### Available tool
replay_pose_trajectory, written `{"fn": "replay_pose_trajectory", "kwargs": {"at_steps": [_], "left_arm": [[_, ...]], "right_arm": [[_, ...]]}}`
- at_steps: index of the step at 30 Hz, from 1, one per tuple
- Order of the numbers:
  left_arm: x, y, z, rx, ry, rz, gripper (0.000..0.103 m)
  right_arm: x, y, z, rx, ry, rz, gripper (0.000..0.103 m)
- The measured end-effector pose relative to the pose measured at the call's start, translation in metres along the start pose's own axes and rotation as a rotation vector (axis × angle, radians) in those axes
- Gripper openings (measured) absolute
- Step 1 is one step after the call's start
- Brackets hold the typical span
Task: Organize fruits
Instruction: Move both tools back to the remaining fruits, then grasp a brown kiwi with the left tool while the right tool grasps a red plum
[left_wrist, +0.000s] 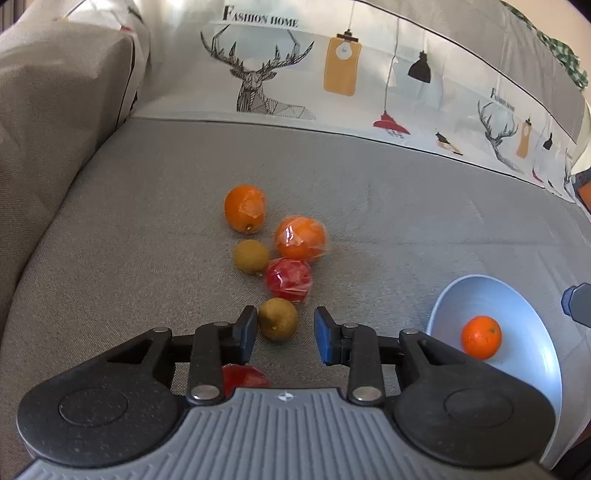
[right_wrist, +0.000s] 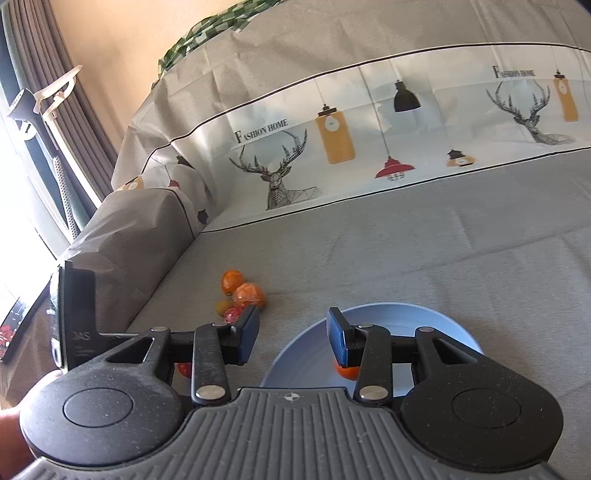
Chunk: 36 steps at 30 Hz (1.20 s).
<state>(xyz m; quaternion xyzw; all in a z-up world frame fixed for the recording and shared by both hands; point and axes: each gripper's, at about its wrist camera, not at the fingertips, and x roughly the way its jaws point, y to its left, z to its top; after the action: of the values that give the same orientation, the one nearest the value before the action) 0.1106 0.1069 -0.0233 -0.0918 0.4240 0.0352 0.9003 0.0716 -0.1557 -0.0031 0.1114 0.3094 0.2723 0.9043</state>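
Your left claw (left_wrist: 284, 334) stood wide and empty over the grey sofa seat (left_wrist: 129, 221), its blue pads either side of a brown kiwi (left_wrist: 277, 319) but touching nothing, while one small orange (left_wrist: 481, 337) already lay in the pale blue bowl (left_wrist: 524, 295) to the right. By the look of it, you were at the picking stage, with most of the sorting undone: a second kiwi (left_wrist: 251, 256), a red fruit in clear wrap (left_wrist: 289, 279), a wrapped orange (left_wrist: 300, 238) and a larger bare orange (left_wrist: 245, 208) sat clustered just beyond, the red one touching the near kiwi's far side. The next move probably called for you to ease forward and down until the pads flanked the kiwi's middle, then close gently, since a round fruit on soft fabric could roll away. Your right claw (right_wrist: 293, 334) hung equally wide and empty just above the bowl's (right_wrist: 388, 312) rim. Only the left view showed another red fruit (left_wrist: 243, 376) half hidden beneath the claw; only the right view showed the window curtains (right_wrist: 74, 122) and the left gripper's dark body (right_wrist: 75, 314) at the sofa's armrest (right_wrist: 140, 229), with the bowled orange (right_wrist: 347, 372) mostly hidden behind a finger.
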Motion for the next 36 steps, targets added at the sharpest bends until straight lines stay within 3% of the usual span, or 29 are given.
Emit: {"fn": "replay_pose_trajectory", "kwargs": {"at_steps": [1,2,6,18,36], "left_arm": [[0.002,0.002,0.000,-0.007,0.006,0.002,0.036],[0.002,0.004,0.001,-0.011,0.008,0.004,0.027],[-0.004,0.015,0.004,-0.071,-0.023,0.010,0.027],[-0.018,0.068,0.006,-0.350,-0.044,0.126,0.027],[-0.018,0.074,0.010,-0.386,-0.044,0.140,0.027]], "right_arm": [[0.003,0.002,0.001,0.003,0.005,0.005,0.043],[0.005,0.004,0.002,0.006,0.009,0.010,0.043],[0.017,0.013,0.004,0.010,0.025,0.022,0.043],[0.079,0.052,0.005,-0.052,0.097,0.037,0.043],[0.187,0.079,-0.007,-0.116,0.261,-0.019,0.041]]}}
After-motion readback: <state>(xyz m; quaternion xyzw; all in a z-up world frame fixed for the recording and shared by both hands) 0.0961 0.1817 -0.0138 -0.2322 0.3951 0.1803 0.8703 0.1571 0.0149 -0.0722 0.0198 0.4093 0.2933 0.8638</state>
